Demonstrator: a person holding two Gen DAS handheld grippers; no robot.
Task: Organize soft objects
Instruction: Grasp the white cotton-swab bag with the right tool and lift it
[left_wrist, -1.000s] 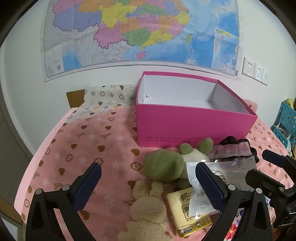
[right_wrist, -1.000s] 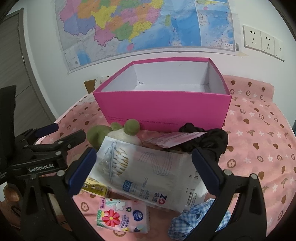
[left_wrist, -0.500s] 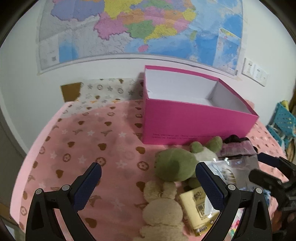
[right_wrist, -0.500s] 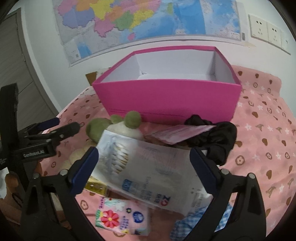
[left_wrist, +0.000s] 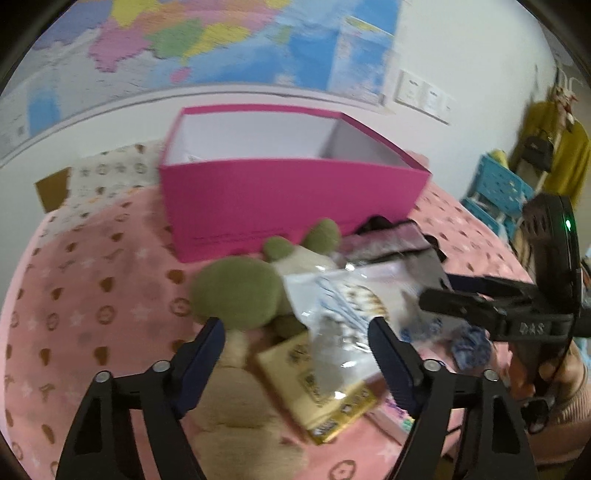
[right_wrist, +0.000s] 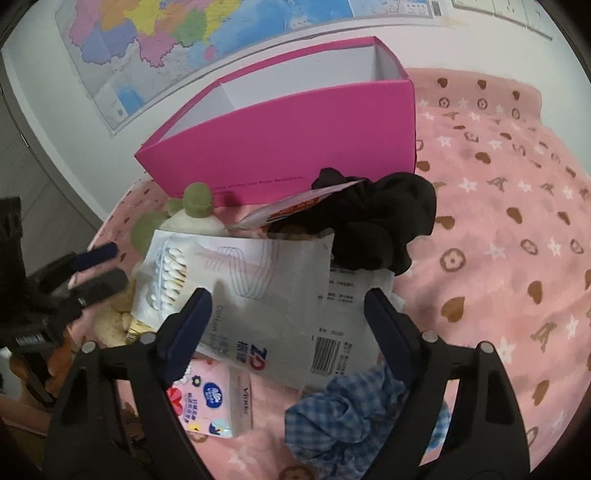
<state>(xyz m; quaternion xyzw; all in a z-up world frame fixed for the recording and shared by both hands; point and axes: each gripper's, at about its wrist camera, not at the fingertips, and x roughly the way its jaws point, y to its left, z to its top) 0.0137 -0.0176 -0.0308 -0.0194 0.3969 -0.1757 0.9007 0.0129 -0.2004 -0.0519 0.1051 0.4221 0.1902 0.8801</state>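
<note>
A: Where does the soft stuff sit against the pink box (right_wrist: 295, 147)?

B: All of it is heaped on the pink blanket (right_wrist: 517, 236) in front of the box's near wall. The green plush (left_wrist: 236, 291) lies closest to the box's left front corner, with the beige plush (left_wrist: 236, 398) farther out from the box than the green one. The black scrunchie (right_wrist: 384, 218) is near the box's right front corner, touching a pink sachet (right_wrist: 295, 206) that leans across it.

A: And the flat packets?

B: The cotton swab bag (right_wrist: 258, 280) lies out from the box over the middle of the heap. Farther from the box again are the flowered tissue pack (right_wrist: 210, 398), the blue checked scrunchie (right_wrist: 343, 417) and, in the left wrist view, a yellow tissue pack (left_wrist: 321, 384).

A: The grippers?

B: The left gripper (left_wrist: 295, 354) has its jaws closing, pads not pressing on anything; the yellow pack and the beige plush show between them. The right gripper (right_wrist: 288, 325) is closing too, jaws apart over the swab bag, and I can't see the pads gripping it. The box itself looks bare inside as far as the views reach
</note>
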